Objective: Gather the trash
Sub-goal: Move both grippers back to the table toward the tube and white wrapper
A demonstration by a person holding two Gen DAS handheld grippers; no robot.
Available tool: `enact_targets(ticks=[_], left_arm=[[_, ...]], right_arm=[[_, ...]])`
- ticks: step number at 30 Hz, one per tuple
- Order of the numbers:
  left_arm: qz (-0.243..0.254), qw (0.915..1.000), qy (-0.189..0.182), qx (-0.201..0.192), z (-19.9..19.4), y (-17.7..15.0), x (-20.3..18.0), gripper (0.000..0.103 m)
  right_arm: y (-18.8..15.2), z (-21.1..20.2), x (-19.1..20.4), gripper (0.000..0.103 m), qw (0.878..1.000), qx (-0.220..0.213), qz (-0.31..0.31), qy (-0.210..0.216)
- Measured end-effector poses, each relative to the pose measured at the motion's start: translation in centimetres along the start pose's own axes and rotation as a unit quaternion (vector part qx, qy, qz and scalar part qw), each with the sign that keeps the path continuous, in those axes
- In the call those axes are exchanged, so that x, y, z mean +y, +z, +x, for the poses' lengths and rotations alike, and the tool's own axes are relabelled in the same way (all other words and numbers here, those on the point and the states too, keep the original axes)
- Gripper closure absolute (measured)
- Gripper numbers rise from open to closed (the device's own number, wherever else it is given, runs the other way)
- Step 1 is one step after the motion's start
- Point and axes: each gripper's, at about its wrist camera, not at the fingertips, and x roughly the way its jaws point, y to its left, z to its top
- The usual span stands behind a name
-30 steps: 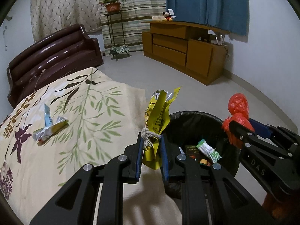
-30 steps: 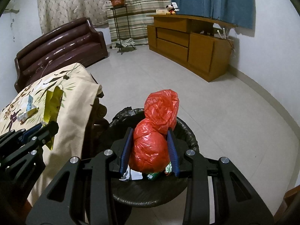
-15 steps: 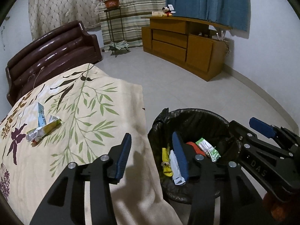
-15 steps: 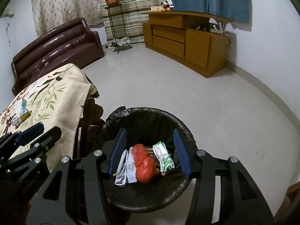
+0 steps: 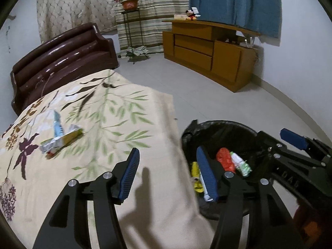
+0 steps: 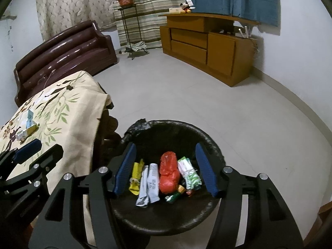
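Since two crumpled wrappers (image 5: 60, 140) are left lying together on the leaf-patterned tablecloth (image 5: 116, 112), well apart from the black-lined bin (image 6: 209, 143) where the red bag (image 6: 169, 175) and other scraps are already heaped, the next pickup is best made there. The left gripper (image 5: 166, 175), seen with its jaws spread wide and empty over the cloth's edge, should be lowered squarely astride one wrapper so no cloth is pinched. The right gripper (image 6: 165, 169), likewise spread and empty above the bin, is best kept clear.

Glossy brown leather sofa (image 5: 62, 62), matt wooden cabinet (image 5: 209, 51), crinkled black plastic bin liner (image 6: 207, 141), soft printed cloth (image 5: 124, 114).
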Motion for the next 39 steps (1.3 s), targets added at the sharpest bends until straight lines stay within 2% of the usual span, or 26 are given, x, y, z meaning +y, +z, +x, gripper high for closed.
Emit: enact_targets(ticks=[14,26,33,39], left_arm=[[-0.043,0.9968,0.067,0.006,-0.6,-1.0,9.0,0.044],[-0.081,0.9898,0.117,0.012,-0.7,-1.7,17.0,0.042],[-0.119,0.9842,0.129,0.019,-0.6,-2.2,21.5,0.042],[-0.130,0.9823,0.132,0.024,0.0,-2.0,22.9,0.042]], right_arm=[[0.9,0.3,7.7,0.044,0.997,0.008,-0.047,0.056],[1.3,1.3,14.9,0.044,0.991,0.020,-0.090,0.101],[1.2,1.5,17.3,0.044,0.988,0.024,-0.106,0.110],[1.1,1.7,19.0,0.044,0.986,0.026,-0.119,0.112]])
